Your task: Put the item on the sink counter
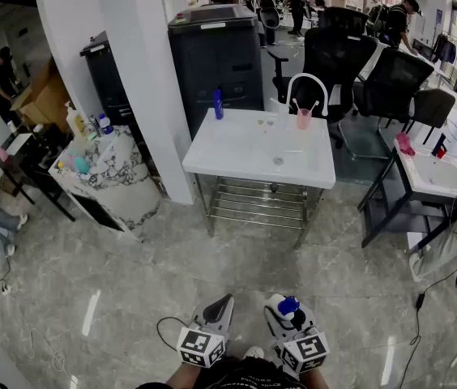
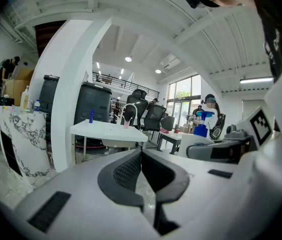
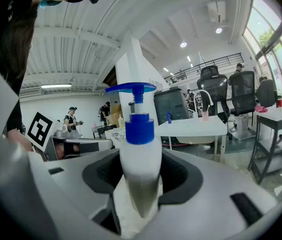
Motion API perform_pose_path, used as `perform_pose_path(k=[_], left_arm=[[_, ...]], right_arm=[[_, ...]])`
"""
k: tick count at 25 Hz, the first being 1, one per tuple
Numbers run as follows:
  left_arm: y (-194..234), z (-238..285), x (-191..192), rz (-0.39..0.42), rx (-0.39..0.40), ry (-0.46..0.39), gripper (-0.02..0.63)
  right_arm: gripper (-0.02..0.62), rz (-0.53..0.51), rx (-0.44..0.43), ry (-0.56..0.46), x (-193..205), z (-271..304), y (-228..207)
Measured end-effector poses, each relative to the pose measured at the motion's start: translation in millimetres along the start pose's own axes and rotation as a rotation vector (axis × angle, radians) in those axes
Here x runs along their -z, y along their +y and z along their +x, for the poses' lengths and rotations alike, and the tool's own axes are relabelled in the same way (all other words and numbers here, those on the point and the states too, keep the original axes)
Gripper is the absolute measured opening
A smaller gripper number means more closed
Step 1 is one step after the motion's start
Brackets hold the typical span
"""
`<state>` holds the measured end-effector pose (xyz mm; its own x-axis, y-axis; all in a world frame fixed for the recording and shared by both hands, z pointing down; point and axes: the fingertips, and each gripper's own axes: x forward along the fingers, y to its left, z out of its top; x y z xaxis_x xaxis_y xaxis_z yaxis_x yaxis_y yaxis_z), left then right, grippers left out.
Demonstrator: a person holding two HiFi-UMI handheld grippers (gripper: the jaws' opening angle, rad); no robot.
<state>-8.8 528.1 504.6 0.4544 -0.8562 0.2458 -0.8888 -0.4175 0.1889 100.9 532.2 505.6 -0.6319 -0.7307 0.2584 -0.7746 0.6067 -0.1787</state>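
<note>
1. At the far left stands a rounded counter (image 1: 127, 194) with a white, grey-veined marble pattern. Small bottles are clustered on its top.
2. The left gripper (image 2: 141, 156) has smooth white plastic arms. Its black pads, with a fine ribbed texture, are pressed together with nothing between them.
3. In the middle, the sink counter (image 1: 212, 152) is a glossy white rectangular slab on a bare metal-rod frame. It carries an arched white faucet (image 1: 307, 83), a slim blue bottle (image 1: 218, 104) and a pink cup (image 1: 304, 119).
4. The right gripper (image 3: 141, 186) pinches the pump bottle (image 3: 140, 156) between its dark pads. The bottle has a smooth, tapered white body with a blue collar and a flat blue pump head. It is held upright low in the head view, well apart from the sink counter.
5. The polished grey stone floor (image 1: 131, 274) lies between them.
</note>
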Motion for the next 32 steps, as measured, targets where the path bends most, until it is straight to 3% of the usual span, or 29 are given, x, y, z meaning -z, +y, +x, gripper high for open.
perform_pose_path(k=[10,17,24,32], left_arm=[[-8.6,-30.7,-1.8,0.018,-0.002,-0.048,0.008],[10.8,-34.0,8.9,-0.005,-0.035,-0.026,0.008],[40.2,15.5,3.6,-0.007,0.028,-0.024,0.008],[98.5,83.8,-36.0,0.023,0.132,-0.012,0.008]], right_arm=[[0.202,0.010,0.006,-0.030,1.8,-14.3,17.5],[0.202,0.025,0.030,-0.014,5.9,-8.3,8.7],[0.202,0.022,0.097,-0.002,1.8,30.8,-16.7],[0.202,0.029,0.174,-0.023,-39.9,108.3,-40.0]])
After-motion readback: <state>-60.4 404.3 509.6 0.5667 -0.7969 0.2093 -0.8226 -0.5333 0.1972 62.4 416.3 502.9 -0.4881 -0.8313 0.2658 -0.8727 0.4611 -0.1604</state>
